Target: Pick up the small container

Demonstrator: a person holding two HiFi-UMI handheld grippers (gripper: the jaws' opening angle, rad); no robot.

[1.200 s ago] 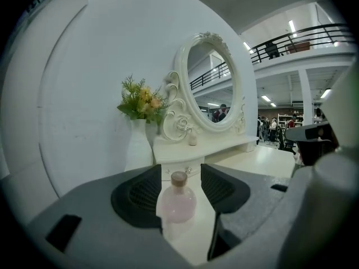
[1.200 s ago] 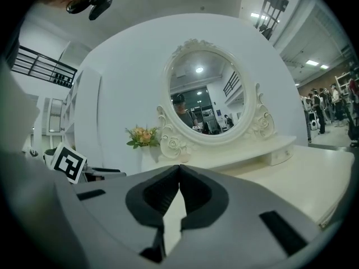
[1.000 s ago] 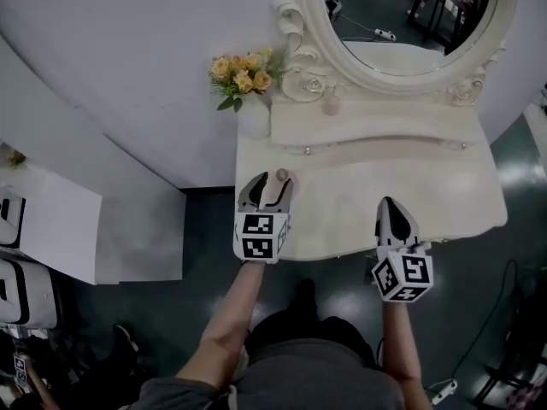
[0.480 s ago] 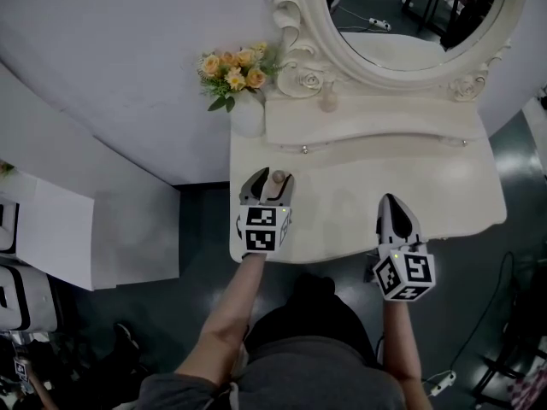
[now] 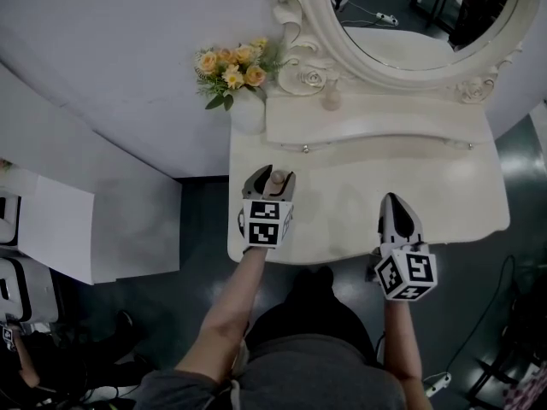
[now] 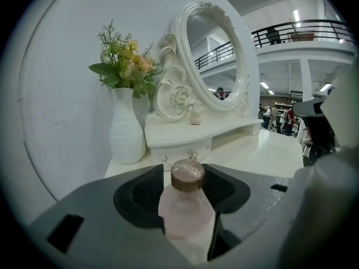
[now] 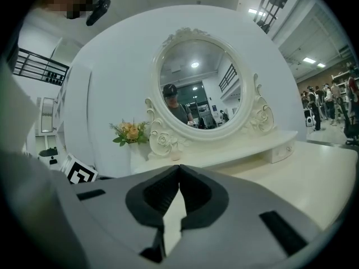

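Note:
A small pale pink bottle with a brown cap [image 6: 187, 203] stands upright between the jaws of my left gripper [image 6: 182, 175], which is shut on its body. Its base is hidden by the jaws, so contact with the tabletop cannot be told. In the head view the bottle [image 5: 278, 178] and left gripper [image 5: 267, 186] are over the front left part of the cream dressing table [image 5: 427, 186]. My right gripper [image 5: 395, 207] hangs over the table's front right edge, shut with nothing in it; its tips meet in the right gripper view [image 7: 179, 170].
A white vase of yellow flowers [image 5: 248, 114] stands at the table's back left corner. A raised shelf [image 5: 385, 114] carries a second small pink bottle [image 5: 332, 101] below an oval ornate mirror [image 5: 410, 15]. Drawer knobs [image 5: 305, 149] face front.
The left gripper stays shut on the pink bottle and has shifted only slightly over the table. The right gripper holds its place.

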